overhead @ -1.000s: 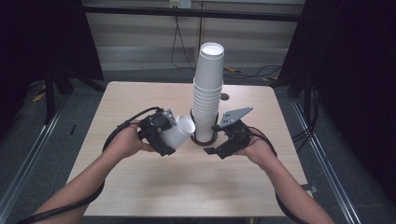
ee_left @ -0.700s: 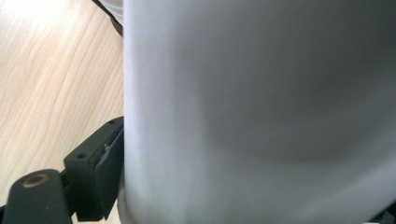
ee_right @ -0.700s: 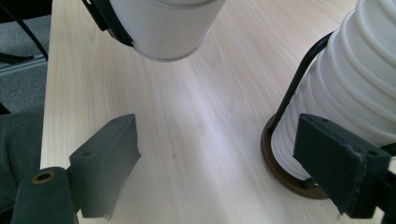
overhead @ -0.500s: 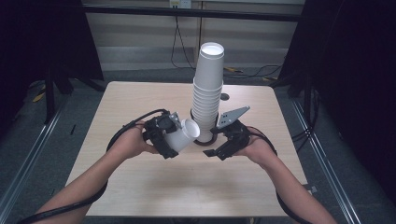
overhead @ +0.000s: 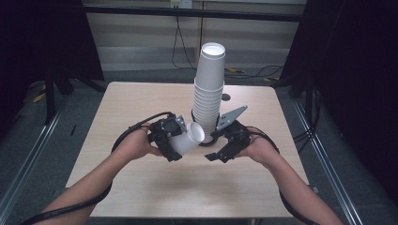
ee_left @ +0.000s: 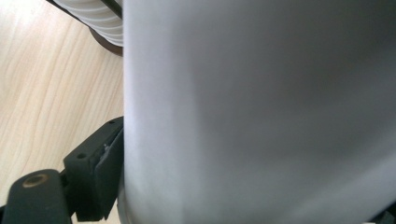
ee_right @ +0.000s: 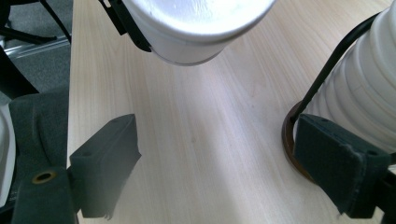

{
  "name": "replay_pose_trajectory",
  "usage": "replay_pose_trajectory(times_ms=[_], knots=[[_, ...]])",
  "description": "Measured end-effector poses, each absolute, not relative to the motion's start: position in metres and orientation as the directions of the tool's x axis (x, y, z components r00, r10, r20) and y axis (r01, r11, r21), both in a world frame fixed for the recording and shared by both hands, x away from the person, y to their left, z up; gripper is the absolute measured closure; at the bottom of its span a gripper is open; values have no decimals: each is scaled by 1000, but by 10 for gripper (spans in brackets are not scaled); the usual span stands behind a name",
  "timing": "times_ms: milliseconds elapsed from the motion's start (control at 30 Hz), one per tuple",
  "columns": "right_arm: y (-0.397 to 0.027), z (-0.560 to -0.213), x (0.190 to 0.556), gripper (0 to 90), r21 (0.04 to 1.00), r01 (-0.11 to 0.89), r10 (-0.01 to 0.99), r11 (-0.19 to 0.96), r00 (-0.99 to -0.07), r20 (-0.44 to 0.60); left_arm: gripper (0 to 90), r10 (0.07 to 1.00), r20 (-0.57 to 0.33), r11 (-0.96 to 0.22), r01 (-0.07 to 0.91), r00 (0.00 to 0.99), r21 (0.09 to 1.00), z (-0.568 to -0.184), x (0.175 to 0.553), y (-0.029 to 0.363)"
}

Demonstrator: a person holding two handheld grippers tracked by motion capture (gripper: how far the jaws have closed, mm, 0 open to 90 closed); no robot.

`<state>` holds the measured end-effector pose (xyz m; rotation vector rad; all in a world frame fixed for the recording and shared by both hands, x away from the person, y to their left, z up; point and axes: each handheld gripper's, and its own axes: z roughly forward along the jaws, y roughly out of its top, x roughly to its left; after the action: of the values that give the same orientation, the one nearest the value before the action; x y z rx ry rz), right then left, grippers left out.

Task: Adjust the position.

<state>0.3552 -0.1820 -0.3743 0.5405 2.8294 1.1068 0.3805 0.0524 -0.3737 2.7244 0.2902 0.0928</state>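
A single white paper cup [overhead: 187,139] lies tilted on its side between the jaws of the left gripper [overhead: 170,138], which are clamped on its wall, its open mouth facing the foot of the tall stack of white cups [overhead: 209,96] just beside it. The stack stands upright in a dark ring holder [ee_right: 292,149] near the middle of the desk [overhead: 141,103]. The right gripper [overhead: 220,149] rests at the stack's other side, toward the desk's right edge, jaws apart with bare wood between them.
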Motion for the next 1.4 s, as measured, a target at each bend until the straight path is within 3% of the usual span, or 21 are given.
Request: replay_pose_trajectory(times_ms=[1400], knots=[[-160,-360,358,149,619,277,287,735,-954,86,112,136,29,-922,116,990,369,-384,369,18]])
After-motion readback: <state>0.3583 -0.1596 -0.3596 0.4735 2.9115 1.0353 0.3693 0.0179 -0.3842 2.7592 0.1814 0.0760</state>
